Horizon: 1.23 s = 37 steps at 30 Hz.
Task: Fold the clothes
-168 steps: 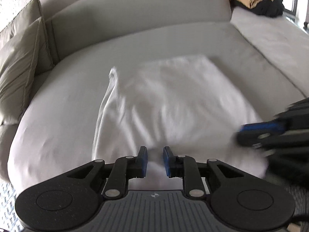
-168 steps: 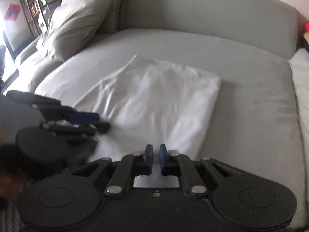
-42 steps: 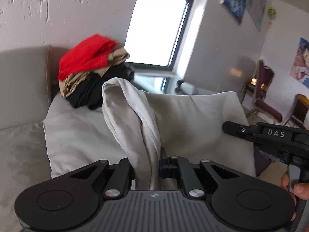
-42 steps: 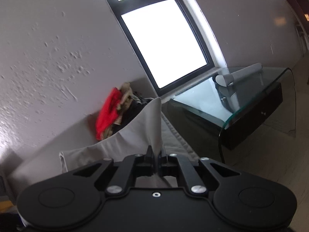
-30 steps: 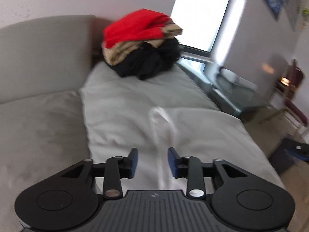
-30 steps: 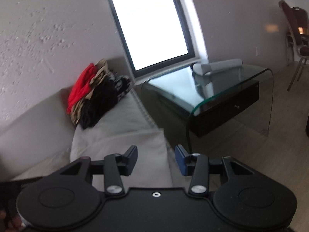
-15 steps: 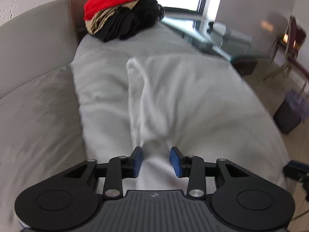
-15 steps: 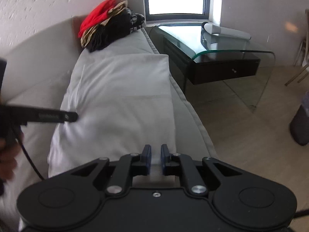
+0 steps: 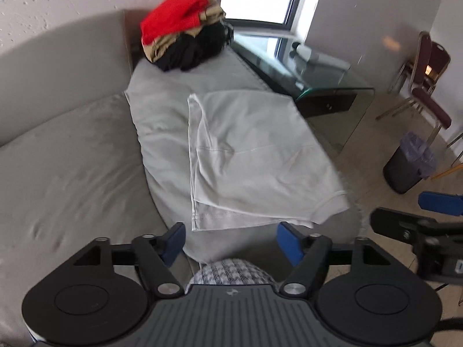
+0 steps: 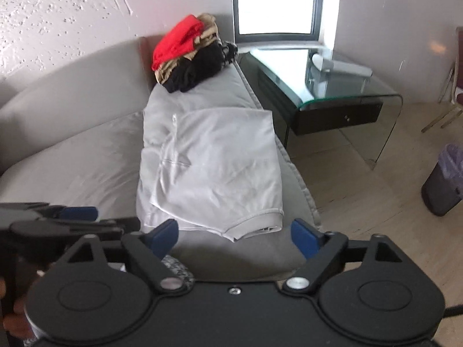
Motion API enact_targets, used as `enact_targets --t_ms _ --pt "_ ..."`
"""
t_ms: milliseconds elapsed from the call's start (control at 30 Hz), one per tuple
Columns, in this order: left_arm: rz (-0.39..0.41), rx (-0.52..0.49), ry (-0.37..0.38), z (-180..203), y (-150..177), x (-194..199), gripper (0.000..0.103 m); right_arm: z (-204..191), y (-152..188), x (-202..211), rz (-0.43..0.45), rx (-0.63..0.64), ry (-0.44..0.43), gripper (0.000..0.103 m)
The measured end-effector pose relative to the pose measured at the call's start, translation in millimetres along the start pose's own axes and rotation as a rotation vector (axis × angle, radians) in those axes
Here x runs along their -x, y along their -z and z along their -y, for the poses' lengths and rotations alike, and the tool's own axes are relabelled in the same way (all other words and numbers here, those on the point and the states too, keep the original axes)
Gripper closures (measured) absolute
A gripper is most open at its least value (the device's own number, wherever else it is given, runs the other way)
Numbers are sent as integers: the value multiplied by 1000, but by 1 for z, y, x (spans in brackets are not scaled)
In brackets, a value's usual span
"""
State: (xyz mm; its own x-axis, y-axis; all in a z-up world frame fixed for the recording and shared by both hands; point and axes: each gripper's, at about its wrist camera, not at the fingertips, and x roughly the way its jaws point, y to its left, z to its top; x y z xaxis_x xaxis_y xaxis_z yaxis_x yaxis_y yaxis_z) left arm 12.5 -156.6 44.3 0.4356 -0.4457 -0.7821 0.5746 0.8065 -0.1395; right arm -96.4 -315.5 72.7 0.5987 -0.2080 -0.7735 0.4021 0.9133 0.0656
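Observation:
A folded white garment (image 9: 254, 156) (image 10: 220, 167) lies flat on the grey sofa cushion (image 9: 162, 121) (image 10: 298, 248), its hem toward me. My left gripper (image 9: 231, 241) hangs above and short of that hem, its jaws opening wide with nothing between them. My right gripper (image 10: 235, 237) hovers over the garment's near corner, jaws also opening, nothing held. In the left wrist view the right gripper (image 9: 428, 217) shows at the right edge; in the right wrist view the left gripper (image 10: 86, 219) shows at the left edge.
A pile of red, tan and black clothes (image 9: 185, 34) (image 10: 191, 55) sits at the sofa's far end. A glass side table (image 10: 332, 92) stands to the right, with a lined bin (image 9: 408, 164) and chairs (image 9: 425, 86) on the wood floor.
Both grippers let go of the white garment, opened wide and pulled back and up from it. The garment now lies flat on the cushion.

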Motion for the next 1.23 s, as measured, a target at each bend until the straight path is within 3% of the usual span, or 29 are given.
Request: enact_targets --t_ms 133,233,367,1033,1233 --pt "1 5 -5 0 6 26 14 -8 -4 23 -22 0 -5 15" --pt "-5 15 -12 0 11 42 10 -11 -1 37 -31 -15 1 14" --pt "-10 19 -17 0 16 51 10 -19 5 49 -37 2 5 0" --pt "-39 2 -35 7 24 25 12 -12 25 33 -77 -30 18 0" --pt "-46 25 21 3 25 20 11 -11 24 33 -70 -27 28 0"
